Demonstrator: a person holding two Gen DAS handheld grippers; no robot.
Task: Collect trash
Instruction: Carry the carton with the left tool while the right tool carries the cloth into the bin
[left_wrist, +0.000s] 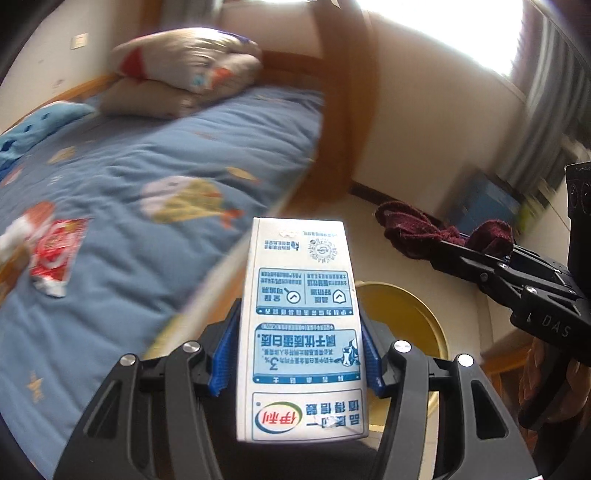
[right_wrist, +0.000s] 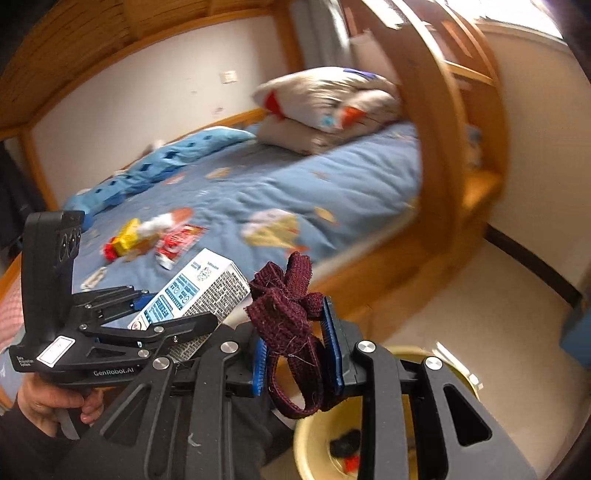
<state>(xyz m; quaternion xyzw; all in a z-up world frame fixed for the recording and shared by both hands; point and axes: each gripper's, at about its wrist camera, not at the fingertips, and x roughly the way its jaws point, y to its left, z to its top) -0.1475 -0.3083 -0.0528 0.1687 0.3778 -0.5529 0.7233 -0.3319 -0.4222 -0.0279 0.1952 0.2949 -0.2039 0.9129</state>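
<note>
Milk carton (left_wrist: 301, 328), a white rectangular paper box with blue printed panels, sits clamped between the blue-padded fingers of my left gripper (left_wrist: 295, 354); the pads press both of its long sides and it juts forward, print upside down to my camera. From the right wrist view the same carton (right_wrist: 192, 295) angles up out of those tongs over the bed's edge.

My right gripper (right_wrist: 297, 354) is closed on a dark maroon knitted fabric strip (right_wrist: 291, 325), bunched and knotted above the pads, with a loop hanging down below them. In the left wrist view that maroon bundle (left_wrist: 443, 232) sticks out from the right tongs' tips.

Below both grippers stands a round yellow plastic bin (right_wrist: 314, 443) on the pale floor; something dark and something red lie in its bottom, too blurred to name. In the left view its yellow rim (left_wrist: 410, 314) shows just behind the carton.

More litter remains on the blue patterned quilt (left_wrist: 155, 155): a crumpled red and white foil wrapper (left_wrist: 55, 254), and beside it a yellow and red packet (right_wrist: 125, 240) with a white crumpled wad (right_wrist: 157, 223) touching it. Two beige printed pillows (right_wrist: 325, 107) are stacked at the far end, inside the wooden bunk frame (right_wrist: 436, 155).
</note>
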